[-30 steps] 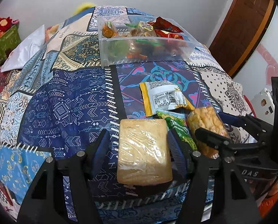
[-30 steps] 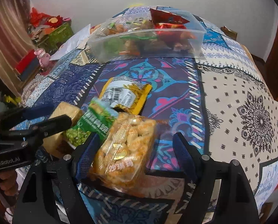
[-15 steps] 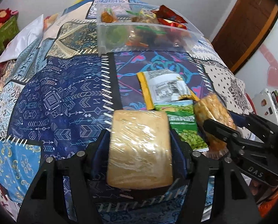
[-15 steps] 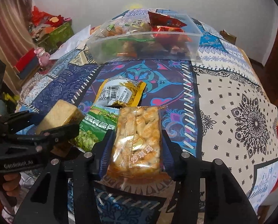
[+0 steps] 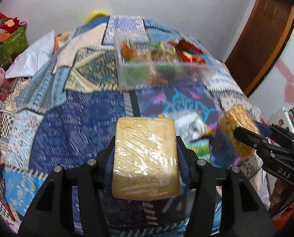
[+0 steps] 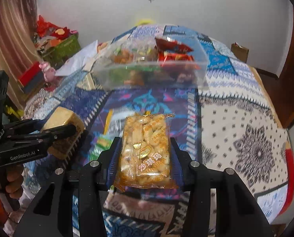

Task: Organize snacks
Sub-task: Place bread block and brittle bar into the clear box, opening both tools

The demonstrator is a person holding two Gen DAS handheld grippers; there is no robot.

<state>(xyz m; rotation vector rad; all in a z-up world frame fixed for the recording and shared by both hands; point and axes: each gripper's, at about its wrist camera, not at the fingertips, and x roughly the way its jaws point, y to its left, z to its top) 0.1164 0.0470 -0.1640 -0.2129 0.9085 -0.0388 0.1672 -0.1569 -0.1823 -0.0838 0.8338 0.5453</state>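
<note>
Holding left: left gripper (image 5: 146, 158) clamped the wrapped cake block (image 5: 146, 160) above the quilt (image 5: 68, 122).
Right: right gripper (image 6: 145, 156) gripped the sachima pack (image 6: 146, 152).
Ahead: clear snack bin (image 6: 153, 69), unobstructed; loose packets (image 6: 105, 138) lay between.

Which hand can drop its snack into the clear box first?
Probably right. The right gripper holds the orange-printed clear pack of puffed pieces almost in line with the clear plastic box. The left gripper holds its tan wrapped block further aside.

White wall (image 6: 216, 9), wooden door (image 5: 261, 39), patchwork bedspread (image 6: 235, 118)
</note>
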